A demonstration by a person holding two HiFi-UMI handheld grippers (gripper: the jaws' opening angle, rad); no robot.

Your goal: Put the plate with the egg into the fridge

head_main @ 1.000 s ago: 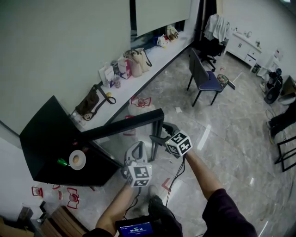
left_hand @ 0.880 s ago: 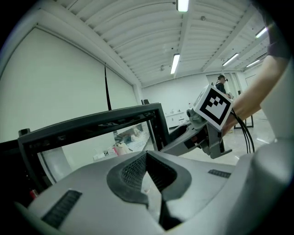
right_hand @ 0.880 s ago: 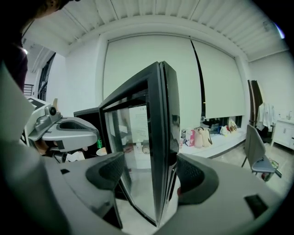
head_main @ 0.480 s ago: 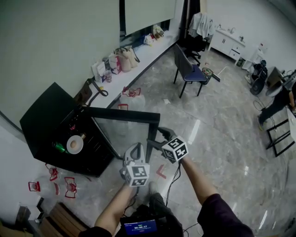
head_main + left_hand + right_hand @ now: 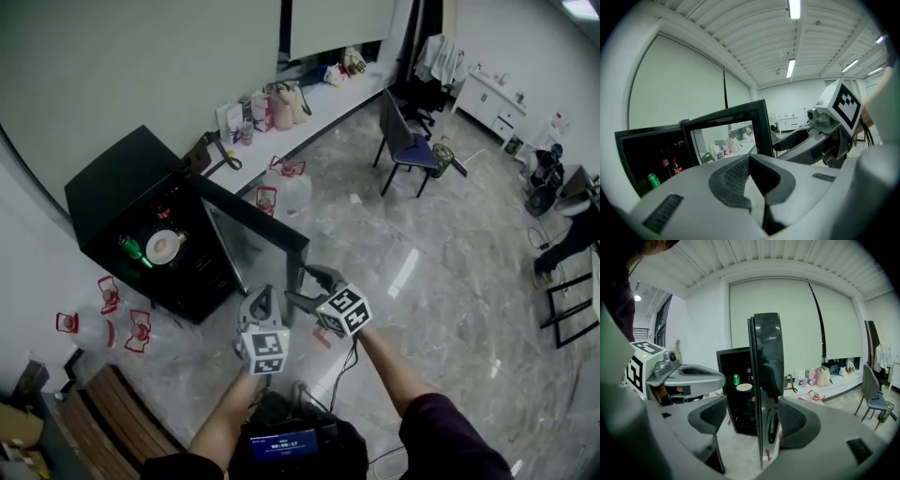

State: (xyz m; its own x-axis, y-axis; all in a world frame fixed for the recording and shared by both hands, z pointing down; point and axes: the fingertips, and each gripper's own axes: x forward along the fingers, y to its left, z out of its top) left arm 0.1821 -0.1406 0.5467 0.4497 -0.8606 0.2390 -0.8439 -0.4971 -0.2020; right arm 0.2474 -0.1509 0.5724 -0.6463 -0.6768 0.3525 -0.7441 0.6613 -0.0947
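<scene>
While the right gripper straddles the fridge door edge, jaws parted, left gripper closed, empty

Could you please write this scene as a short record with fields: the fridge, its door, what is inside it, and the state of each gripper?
fridge: black, standing on the floor by the wall, open
door: glass-fronted, swung out; its free edge stands between the right gripper's jaws
plate with egg: on a shelf inside the fridge
green can: beside the plate
left gripper: jaws together, nothing held
right gripper: jaws apart on either side of the door edge, not clamped on it
</scene>
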